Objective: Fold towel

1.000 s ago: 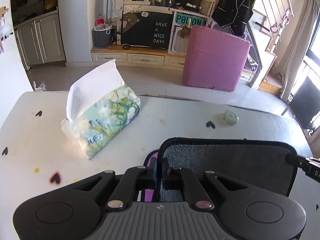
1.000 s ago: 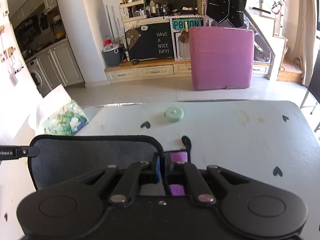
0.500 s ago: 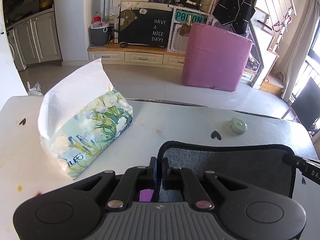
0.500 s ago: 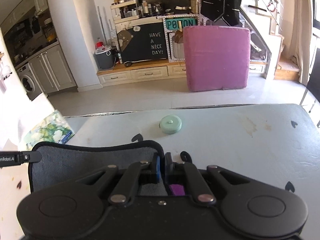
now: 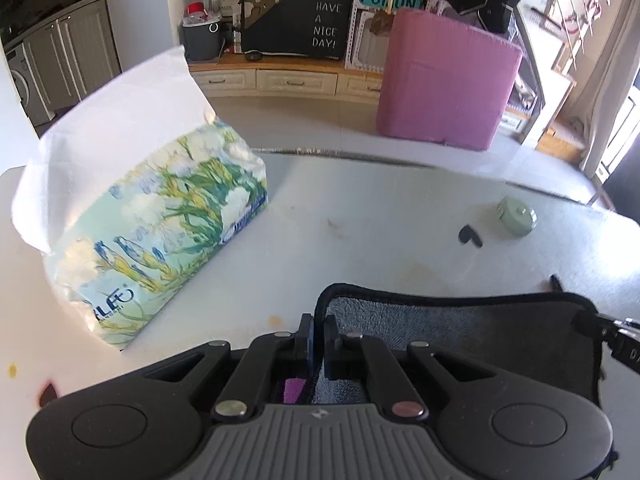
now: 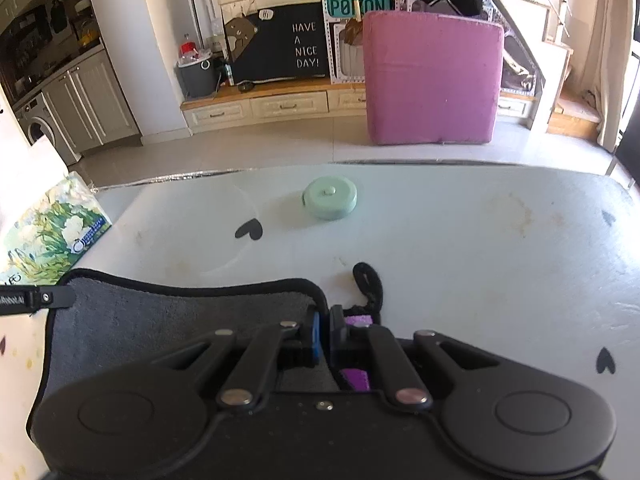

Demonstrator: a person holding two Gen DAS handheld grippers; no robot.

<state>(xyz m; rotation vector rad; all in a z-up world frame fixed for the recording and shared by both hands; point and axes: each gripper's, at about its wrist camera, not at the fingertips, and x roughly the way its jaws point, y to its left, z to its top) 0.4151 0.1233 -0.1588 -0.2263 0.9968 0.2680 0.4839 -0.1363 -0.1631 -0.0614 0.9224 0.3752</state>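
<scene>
A grey towel (image 5: 460,336) with black trim and a purple underside hangs stretched between my two grippers above the white table (image 5: 360,220). My left gripper (image 5: 319,338) is shut on the towel's left corner. My right gripper (image 6: 324,332) is shut on the towel's right corner (image 6: 180,316), beside its black hanging loop (image 6: 368,284). The right gripper's tip shows at the right edge of the left wrist view, and the left gripper's tip at the left edge of the right wrist view.
A floral tissue pack (image 5: 160,232) with a sheet sticking up lies on the table at the left; it also shows in the right wrist view (image 6: 48,236). A round mint-green tape measure (image 6: 330,202) lies near the far edge. A pink cushion (image 6: 432,80) stands on the floor beyond.
Both grippers have carried the towel edge forward toward the table's far side. The tissue pack and the tape measure now look closer.
</scene>
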